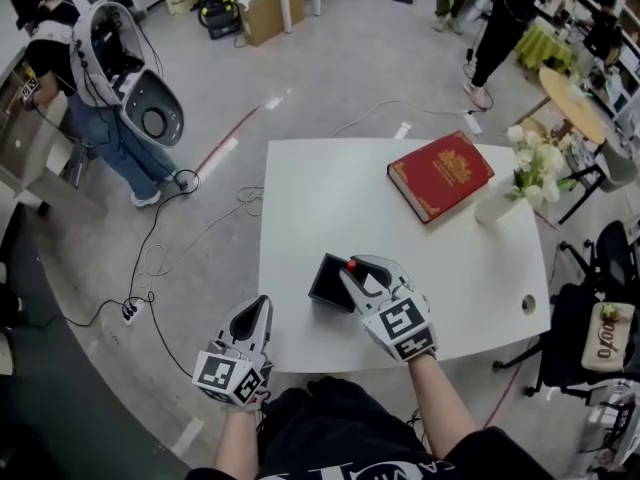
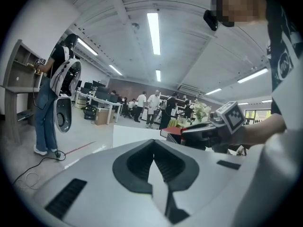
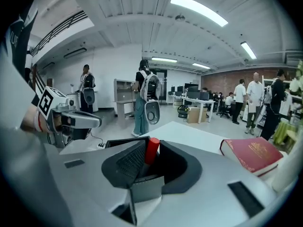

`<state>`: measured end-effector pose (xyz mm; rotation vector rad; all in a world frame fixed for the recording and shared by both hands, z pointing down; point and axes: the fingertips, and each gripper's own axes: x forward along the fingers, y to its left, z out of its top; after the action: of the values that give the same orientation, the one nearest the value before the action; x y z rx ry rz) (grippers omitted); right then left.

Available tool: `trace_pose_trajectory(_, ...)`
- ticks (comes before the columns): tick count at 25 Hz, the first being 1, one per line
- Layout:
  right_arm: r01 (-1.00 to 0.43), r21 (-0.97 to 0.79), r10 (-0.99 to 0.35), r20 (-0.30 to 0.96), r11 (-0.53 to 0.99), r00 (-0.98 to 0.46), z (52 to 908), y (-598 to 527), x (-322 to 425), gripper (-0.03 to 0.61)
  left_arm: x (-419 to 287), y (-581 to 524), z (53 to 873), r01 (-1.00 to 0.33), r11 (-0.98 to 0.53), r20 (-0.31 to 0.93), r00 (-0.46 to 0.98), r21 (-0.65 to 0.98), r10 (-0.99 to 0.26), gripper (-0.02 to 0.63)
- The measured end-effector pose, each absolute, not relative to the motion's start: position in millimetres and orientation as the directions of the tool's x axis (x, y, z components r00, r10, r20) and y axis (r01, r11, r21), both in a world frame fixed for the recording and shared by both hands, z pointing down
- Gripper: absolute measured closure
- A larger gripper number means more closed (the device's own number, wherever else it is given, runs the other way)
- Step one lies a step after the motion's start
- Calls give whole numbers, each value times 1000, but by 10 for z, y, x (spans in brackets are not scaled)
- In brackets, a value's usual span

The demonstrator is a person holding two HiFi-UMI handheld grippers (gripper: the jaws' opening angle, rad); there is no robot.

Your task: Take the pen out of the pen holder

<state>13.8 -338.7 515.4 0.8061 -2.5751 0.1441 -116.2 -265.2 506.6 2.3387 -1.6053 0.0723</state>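
A black square pen holder [image 1: 328, 284] stands near the front edge of the white table [image 1: 320, 193]. A pen with a red top [image 1: 351, 265] stands up from it. My right gripper [image 1: 356, 270] reaches over the holder from the right and is shut on the pen's red top [image 3: 151, 150], which sits between its pads; the holder's rim [image 3: 116, 142] shows just beyond. My left gripper [image 1: 259, 308] hangs off the table's front left corner, jaws together, holding nothing [image 2: 154, 156]. The pen's lower part is hidden in the holder.
A red book [image 1: 440, 175] lies at the table's far right, next to a white vase of flowers [image 1: 525, 178]. A cable hole [image 1: 528, 303] is near the right edge. Cables trail on the floor at left. People stand farther off.
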Motion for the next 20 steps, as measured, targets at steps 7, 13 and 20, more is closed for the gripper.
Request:
trace_pose_trajectory(7, -569, 60, -547, 374, 820, -749, 4963, -3296, 127, 512, -1194, -2628, 5031, -912, -333, 191, 380, 239, -905, 612)
trace_pose_trajectory(13, -612, 16, -588, 298, 791, -752, 4712, -3225, 196, 512, -1143, -2723, 4931, -891, -382, 166, 427, 245, -889, 612)
trace_pose_trajectory(20, -685, -93, -654, 228, 723, -721, 4482, -3221, 343, 512, -1067, -2837, 4759, -850, -457, 140, 502, 264, -853, 612)
